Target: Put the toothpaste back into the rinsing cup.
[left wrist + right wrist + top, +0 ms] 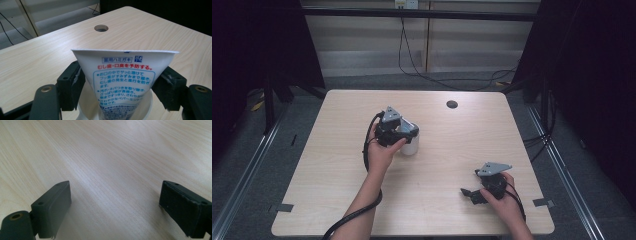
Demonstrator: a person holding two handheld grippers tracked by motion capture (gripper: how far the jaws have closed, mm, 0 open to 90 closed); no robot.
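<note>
Fingers (71,85) of your left gripper (122,87) flank the toothpaste tube (125,80), and whether they grip it is hard to tell. It stands upright in a white cup (410,145) mid-table, crimped end up, long axis vertical. Your right gripper (115,207) gapes wide over bare table (112,157), well apart; the tube's cap is hidden inside the cup.

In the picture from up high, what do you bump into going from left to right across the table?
Left gripper → white cup holding a tube → round hole in the table → right gripper.
</note>
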